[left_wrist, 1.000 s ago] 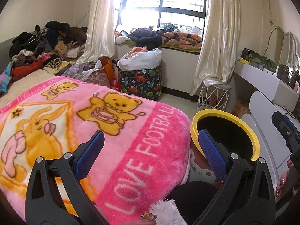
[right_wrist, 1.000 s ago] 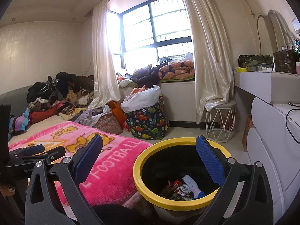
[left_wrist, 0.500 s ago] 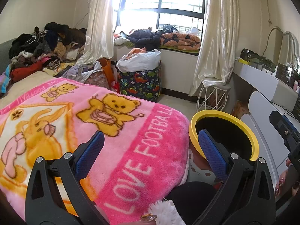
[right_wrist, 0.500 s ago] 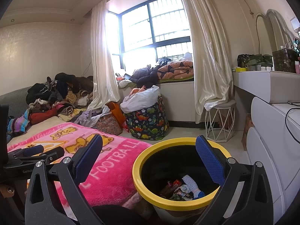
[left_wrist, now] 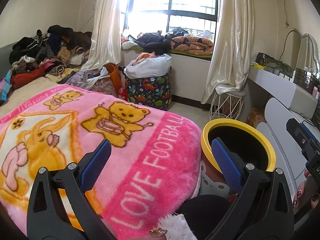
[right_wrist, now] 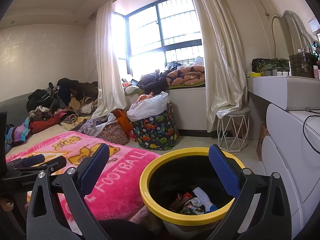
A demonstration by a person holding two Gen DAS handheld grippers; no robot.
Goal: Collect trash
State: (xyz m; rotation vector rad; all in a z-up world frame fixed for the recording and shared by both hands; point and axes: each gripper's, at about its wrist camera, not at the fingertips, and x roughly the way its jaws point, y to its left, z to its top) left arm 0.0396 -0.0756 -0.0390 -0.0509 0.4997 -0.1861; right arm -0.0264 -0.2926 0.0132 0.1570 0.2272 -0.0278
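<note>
A round bin with a yellow rim (right_wrist: 152,168) and black inside stands on the floor beside the bed; it also shows in the left wrist view (left_wrist: 236,122). Several wrappers and a white-and-blue item (right_wrist: 202,197) lie at its bottom. My right gripper (right_wrist: 159,165) is open and empty, held above the bin's near left side. My left gripper (left_wrist: 160,156) is open and empty over the pink bear blanket (left_wrist: 100,132), left of the bin. The left gripper also shows at the left edge of the right wrist view (right_wrist: 36,161).
A dinosaur-print basket (right_wrist: 156,130) with a white bag stands near the window. A white wire stool (right_wrist: 233,132) stands by the curtain. White drawers and a vanity (right_wrist: 290,140) run along the right. Clothes are piled (left_wrist: 44,54) on the bed's far end.
Both views have shifted only slightly; the grippers stay open and empty in nearly the same places.
</note>
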